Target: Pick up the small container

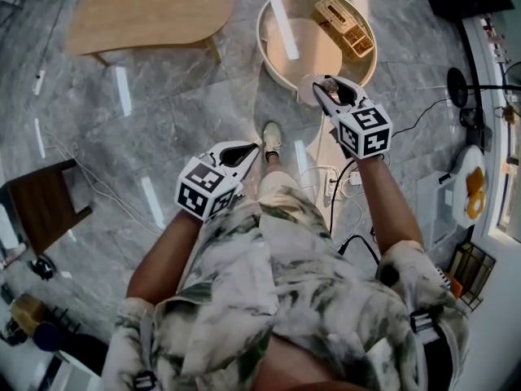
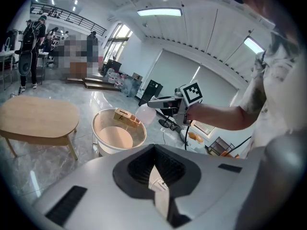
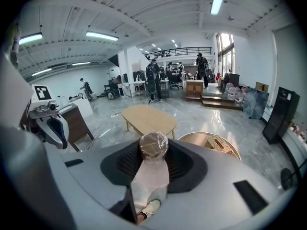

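The small container (image 3: 153, 146) is a clear plastic cup with a brown, film-covered top. My right gripper (image 3: 153, 163) is shut on it, with its top showing past the jaws. In the head view the right gripper (image 1: 326, 85) holds the container (image 1: 309, 90) in the air at the near rim of the round tray table (image 1: 273, 51). The left gripper view shows the same pale container (image 2: 145, 113) held over that rim. My left gripper (image 1: 244, 150) hangs lower, in front of the person's body, jaws together with nothing between them; in its own view the left gripper (image 2: 156, 174) shows only a thin slit.
A wooden box (image 1: 346, 24) lies in the round tray table. A light wooden coffee table (image 1: 151, 10) stands at the far left and a dark stool (image 1: 41, 202) at the left. Cables and a power strip (image 1: 346, 184) lie on the marble floor by the person's feet.
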The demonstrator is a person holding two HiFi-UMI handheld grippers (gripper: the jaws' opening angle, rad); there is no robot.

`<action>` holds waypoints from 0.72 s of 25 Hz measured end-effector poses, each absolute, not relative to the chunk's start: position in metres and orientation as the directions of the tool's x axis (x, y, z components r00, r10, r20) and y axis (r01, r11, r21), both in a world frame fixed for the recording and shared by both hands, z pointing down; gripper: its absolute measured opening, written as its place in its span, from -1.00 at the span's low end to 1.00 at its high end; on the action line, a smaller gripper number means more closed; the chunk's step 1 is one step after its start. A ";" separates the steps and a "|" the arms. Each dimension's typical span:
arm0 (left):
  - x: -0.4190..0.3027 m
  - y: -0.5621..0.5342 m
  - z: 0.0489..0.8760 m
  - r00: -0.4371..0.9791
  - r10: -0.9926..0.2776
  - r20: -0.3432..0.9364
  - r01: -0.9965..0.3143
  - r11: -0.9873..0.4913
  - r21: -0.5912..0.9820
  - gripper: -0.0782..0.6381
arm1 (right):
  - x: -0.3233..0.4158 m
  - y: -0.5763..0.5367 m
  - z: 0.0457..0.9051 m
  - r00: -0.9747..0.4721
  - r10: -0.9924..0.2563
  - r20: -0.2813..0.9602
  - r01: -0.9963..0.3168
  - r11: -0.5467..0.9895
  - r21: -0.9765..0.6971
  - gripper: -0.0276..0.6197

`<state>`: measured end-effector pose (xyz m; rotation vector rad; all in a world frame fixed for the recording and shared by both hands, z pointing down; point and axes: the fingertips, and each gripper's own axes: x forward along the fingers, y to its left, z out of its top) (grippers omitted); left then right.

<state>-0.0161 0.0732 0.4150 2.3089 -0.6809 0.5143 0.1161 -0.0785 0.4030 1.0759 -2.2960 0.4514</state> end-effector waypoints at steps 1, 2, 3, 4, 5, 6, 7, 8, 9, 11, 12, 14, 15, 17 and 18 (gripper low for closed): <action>-0.016 0.073 0.415 0.787 -0.329 0.523 -0.592 -0.641 0.488 -0.72 | 0.116 -0.079 0.404 -0.522 -0.591 0.615 -0.780 0.623 -0.064 -0.44; -0.015 0.072 0.415 0.787 -0.328 0.523 -0.592 -0.642 0.488 -0.72 | 0.117 -0.079 0.404 -0.522 -0.590 0.616 -0.779 0.624 -0.063 -0.44; -0.014 0.071 0.416 0.787 -0.328 0.523 -0.591 -0.643 0.487 -0.72 | 0.117 -0.080 0.405 -0.522 -0.589 0.617 -0.778 0.625 -0.062 -0.44; -0.014 0.070 0.416 0.787 -0.328 0.523 -0.591 -0.643 0.486 -0.72 | 0.118 -0.080 0.405 -0.523 -0.589 0.617 -0.778 0.626 -0.061 -0.44; -0.013 0.070 0.416 0.786 -0.327 0.524 -0.591 -0.644 0.486 -0.72 | 0.118 -0.080 0.405 -0.523 -0.589 0.616 -0.777 0.626 -0.062 -0.44; -0.013 0.069 0.415 0.786 -0.327 0.525 -0.592 -0.644 0.485 -0.72 | 0.118 -0.081 0.405 -0.524 -0.588 0.616 -0.777 0.627 -0.062 -0.44; -0.013 0.068 0.415 0.785 -0.326 0.526 -0.592 -0.644 0.485 -0.72 | 0.118 -0.081 0.405 -0.524 -0.588 0.616 -0.776 0.627 -0.062 -0.44; -0.013 0.067 0.415 0.785 -0.326 0.528 -0.593 -0.644 0.484 -0.72 | 0.118 -0.082 0.405 -0.525 -0.588 0.615 -0.776 0.628 -0.062 -0.44; -0.013 0.065 0.415 0.784 -0.325 0.529 -0.593 -0.644 0.484 -0.72 | 0.118 -0.084 0.405 -0.525 -0.588 0.615 -0.776 0.628 -0.062 -0.44; -0.013 0.063 0.415 0.782 -0.321 0.534 -0.594 -0.643 0.483 -0.72 | 0.118 -0.086 0.406 -0.526 -0.588 0.614 -0.776 0.627 -0.064 -0.44; -0.012 0.062 0.416 0.781 -0.320 0.537 -0.595 -0.643 0.482 -0.72 | 0.119 -0.088 0.407 -0.526 -0.588 0.614 -0.776 0.627 -0.065 -0.44; -0.011 0.059 0.416 0.780 -0.317 0.540 -0.595 -0.643 0.482 -0.72 | 0.122 -0.090 0.408 -0.525 -0.589 0.614 -0.778 0.625 -0.065 -0.44; -0.010 0.058 0.417 0.779 -0.317 0.541 -0.595 -0.643 0.481 -0.72 | 0.123 -0.091 0.408 -0.524 -0.590 0.614 -0.778 0.625 -0.064 -0.44; -0.009 0.055 0.417 0.778 -0.315 0.543 -0.596 -0.642 0.482 -0.72 | 0.125 -0.093 0.410 -0.523 -0.589 0.616 -0.779 0.624 -0.064 -0.44; -0.008 0.054 0.418 0.778 -0.315 0.543 -0.596 -0.642 0.482 -0.72 | 0.127 -0.094 0.411 -0.522 -0.589 0.617 -0.779 0.623 -0.064 -0.44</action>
